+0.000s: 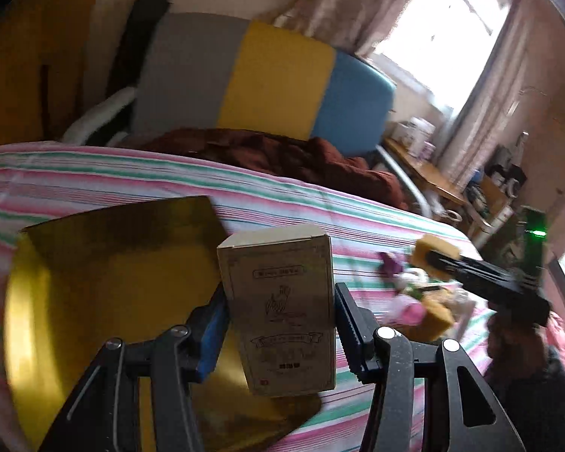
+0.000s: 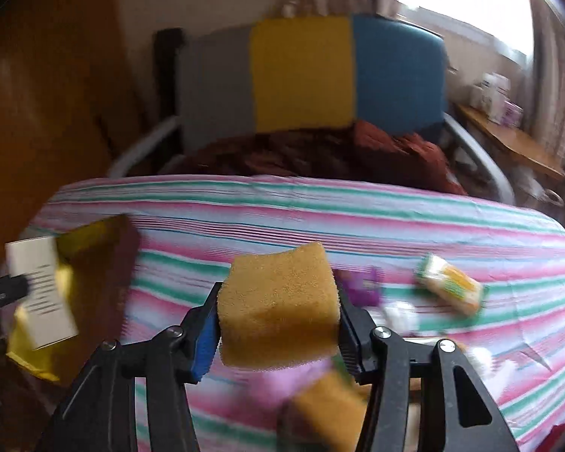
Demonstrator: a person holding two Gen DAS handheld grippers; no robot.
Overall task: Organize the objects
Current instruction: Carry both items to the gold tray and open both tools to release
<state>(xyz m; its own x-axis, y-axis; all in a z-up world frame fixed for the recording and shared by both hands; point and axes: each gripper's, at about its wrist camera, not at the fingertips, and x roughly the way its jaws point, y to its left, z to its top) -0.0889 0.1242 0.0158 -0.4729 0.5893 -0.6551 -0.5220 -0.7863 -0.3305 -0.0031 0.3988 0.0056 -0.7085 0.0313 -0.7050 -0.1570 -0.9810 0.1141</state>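
Note:
My left gripper (image 1: 280, 324) is shut on a tall beige cardboard box (image 1: 282, 312) with printed labels, held upright above a shiny gold container (image 1: 105, 301) on the striped bed. My right gripper (image 2: 278, 312) is shut on a yellow sponge (image 2: 278, 309), held above the bed. The right gripper with its sponge (image 1: 435, 250) also shows in the left wrist view, to the right. The box (image 2: 41, 293) and the gold container (image 2: 90, 248) show at the left of the right wrist view.
The bed has a pink, green and white striped sheet (image 1: 320, 207). A second yellow sponge (image 2: 327, 410), a purple item (image 2: 361, 286), a green and orange packet (image 2: 452, 286) and pink items (image 1: 410, 309) lie on it. A brown blanket (image 1: 282, 154) and a grey, yellow and blue headboard (image 1: 275, 79) are behind.

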